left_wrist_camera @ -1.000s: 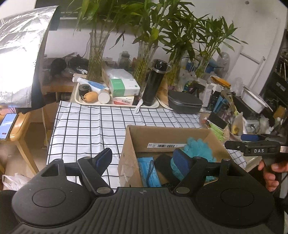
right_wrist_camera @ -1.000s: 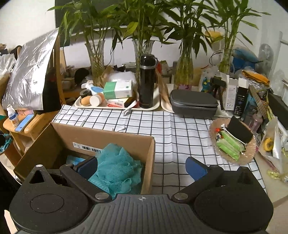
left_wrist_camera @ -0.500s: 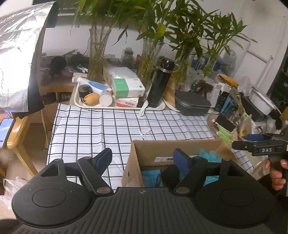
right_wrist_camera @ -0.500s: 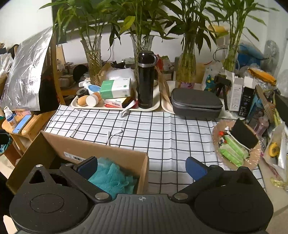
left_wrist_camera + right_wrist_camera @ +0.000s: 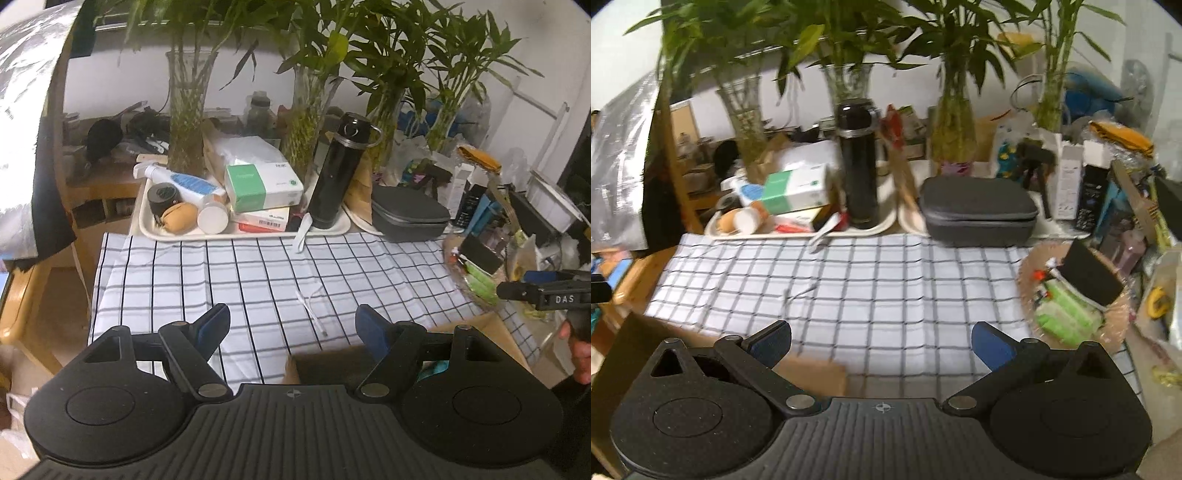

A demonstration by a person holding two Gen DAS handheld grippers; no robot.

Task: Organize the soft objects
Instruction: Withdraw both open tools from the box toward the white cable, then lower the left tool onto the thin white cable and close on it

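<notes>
A brown cardboard box (image 5: 325, 363) lies at the bottom of the left wrist view, mostly hidden behind my left gripper (image 5: 292, 317). A sliver of the teal mesh sponge (image 5: 437, 367) shows inside it. The left jaws stand open above the box's far wall and the checked cloth (image 5: 240, 280), with nothing between them. In the right wrist view the box (image 5: 812, 369) sits under the left finger of my right gripper (image 5: 881, 332), which is open and empty over the cloth. The right gripper (image 5: 517, 284) also shows side-on at the right edge, held by a hand (image 5: 580, 354).
A white cable (image 5: 310, 302) lies on the cloth. Behind it stand a cream tray (image 5: 147, 229) of boxes and bottles, a black flask (image 5: 340, 170), a grey zip case (image 5: 410, 218) and plant vases. A woven dish (image 5: 1027, 273) with green packets sits at the right.
Both grippers have moved forward over the table. The box and its teal sponge have slid down to the bottom edge of both views. The jaws are as wide as before.
</notes>
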